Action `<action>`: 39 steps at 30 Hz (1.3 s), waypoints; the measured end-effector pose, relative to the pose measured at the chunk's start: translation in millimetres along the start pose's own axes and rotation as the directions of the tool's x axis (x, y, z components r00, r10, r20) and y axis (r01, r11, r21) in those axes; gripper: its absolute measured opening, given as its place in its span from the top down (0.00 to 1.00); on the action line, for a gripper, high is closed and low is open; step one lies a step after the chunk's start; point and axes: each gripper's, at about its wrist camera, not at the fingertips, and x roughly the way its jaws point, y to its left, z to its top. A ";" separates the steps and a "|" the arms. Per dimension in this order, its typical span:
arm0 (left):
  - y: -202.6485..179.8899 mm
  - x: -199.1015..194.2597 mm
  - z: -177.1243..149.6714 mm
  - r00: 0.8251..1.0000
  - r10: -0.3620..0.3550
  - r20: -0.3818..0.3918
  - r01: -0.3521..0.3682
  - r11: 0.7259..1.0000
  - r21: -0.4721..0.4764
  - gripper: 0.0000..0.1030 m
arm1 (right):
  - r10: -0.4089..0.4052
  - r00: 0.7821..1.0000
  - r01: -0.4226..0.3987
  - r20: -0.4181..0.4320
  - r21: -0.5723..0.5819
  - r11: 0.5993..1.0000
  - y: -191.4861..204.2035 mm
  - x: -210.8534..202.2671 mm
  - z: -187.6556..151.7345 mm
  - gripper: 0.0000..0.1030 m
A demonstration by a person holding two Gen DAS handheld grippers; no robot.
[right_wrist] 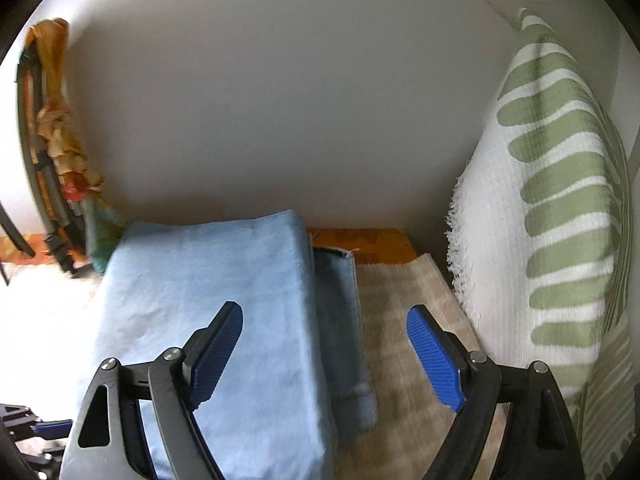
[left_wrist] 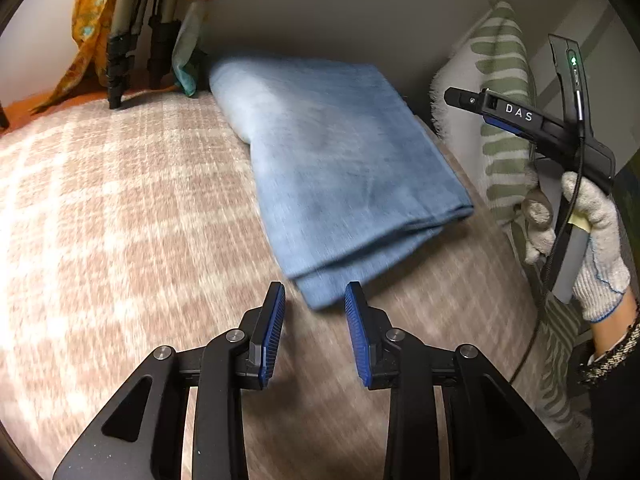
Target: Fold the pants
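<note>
Left tool (left_wrist: 315,300) near folded pants (left_wrist: 340,168); right view shows lower layer.

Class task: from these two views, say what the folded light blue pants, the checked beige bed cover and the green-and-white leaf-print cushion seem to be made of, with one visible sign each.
Folded light blue pants: probably washed denim, matt, with faded patches and a stitched hem.
Checked beige bed cover: seemingly a woven blanket, soft and matt, with a grid texture.
Green-and-white leaf-print cushion: likely ribbed woven cotton, with a frayed fringe edge.
</note>
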 end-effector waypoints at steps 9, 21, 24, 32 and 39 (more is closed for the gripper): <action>-32.9 -58.0 -24.5 0.996 0.022 0.087 -0.028 0.997 0.073 0.53 | 0.057 0.998 -0.057 0.012 0.016 0.998 13.8 -62.8 -27.1 0.15; -58.6 -135.4 -65.3 0.974 0.044 0.223 -0.074 0.989 0.131 0.37 | 0.100 0.994 -0.102 0.045 0.029 0.994 37.5 -144.3 -68.5 0.12; -61.7 -150.2 -79.7 0.968 0.050 0.245 -0.090 0.984 0.152 0.35 | 0.107 0.993 -0.108 0.051 0.017 0.994 45.7 -158.3 -80.9 0.11; -66.3 -182.0 -110.2 0.955 0.070 0.290 -0.126 0.976 0.179 0.30 | 0.119 0.989 -0.124 0.086 0.066 0.990 58.9 -188.0 -113.7 0.05; -66.5 -200.3 -120.9 0.931 0.151 0.332 -0.213 0.965 0.157 0.20 | 0.122 0.985 -0.131 0.119 0.077 0.988 69.6 -196.5 -124.7 0.03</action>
